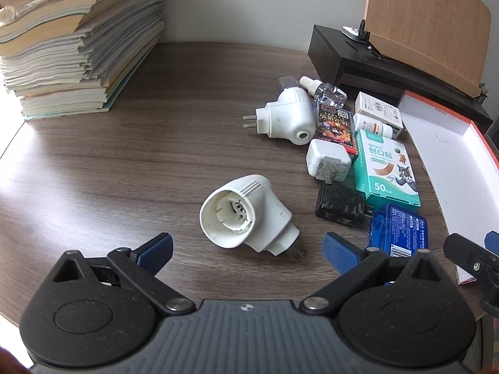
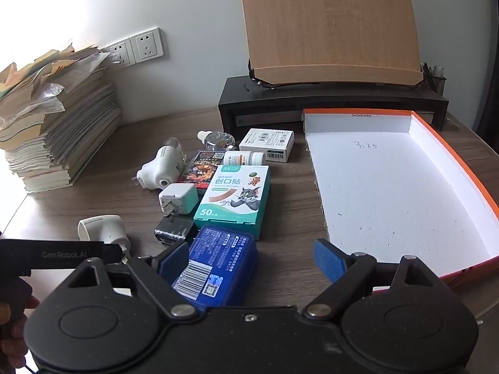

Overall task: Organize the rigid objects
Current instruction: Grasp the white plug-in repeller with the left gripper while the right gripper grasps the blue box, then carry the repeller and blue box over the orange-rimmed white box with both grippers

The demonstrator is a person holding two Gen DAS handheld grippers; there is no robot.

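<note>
Worktop [image 1: 124, 171] stock, placed relative to the orange-rimmed tray [image 2: 436, 131], which lies bare: bandage box [image 2: 232, 199], blue case [image 2: 215, 268], black and white chargers, small bottles and cartons clustered just beside its near-left edge; one white plug-in heater [image 1: 246, 215] lying alone, farther from the tray. Left claw [image 1: 248, 246] released, jaws spread wide, heater just ahead. Right claw [image 2: 252, 261] released, blue case partly between its jaws. Risk: the heater's rounded shell may slip or roll when pinched; crowded neighbours may be knocked.
</note>
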